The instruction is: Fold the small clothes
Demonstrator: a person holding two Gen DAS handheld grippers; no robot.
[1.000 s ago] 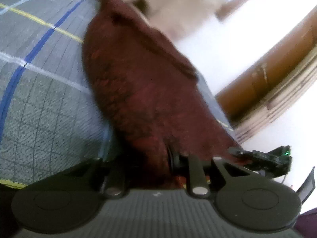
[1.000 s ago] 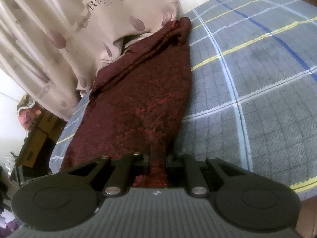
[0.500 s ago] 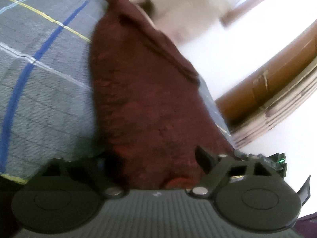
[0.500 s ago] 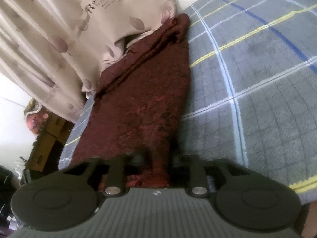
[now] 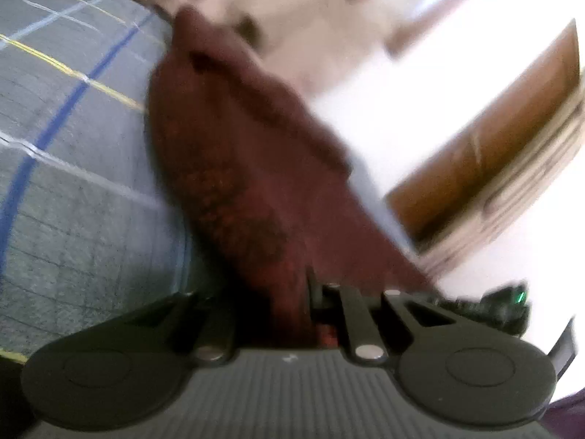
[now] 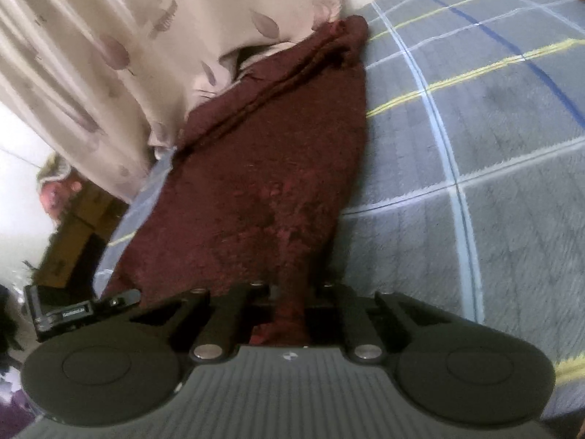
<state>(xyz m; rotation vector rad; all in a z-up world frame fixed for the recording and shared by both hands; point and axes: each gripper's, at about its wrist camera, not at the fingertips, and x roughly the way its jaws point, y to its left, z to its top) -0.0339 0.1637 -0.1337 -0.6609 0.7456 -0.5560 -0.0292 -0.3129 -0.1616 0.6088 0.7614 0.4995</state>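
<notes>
1. Starting at the left, the left gripper [image 5: 285,303] has its jaws pinched together on the near edge of the maroon cloth [image 5: 248,168].
2. Further right, the right gripper [image 6: 289,303] is likewise clamped on a bunched near corner of the maroon cloth [image 6: 263,168], which lies along the edge of the plaid bedspread [image 6: 475,146].
3. Judging by its nap and creases, the cloth is soft, limp and light; it should sag between the grips, so corners or hems are the best holds.
4. Only the left view, blurred, shows a wooden frame [image 5: 486,161]; only the right view shows the leaf-print curtain [image 6: 128,47] touching the cloth's far end.
</notes>
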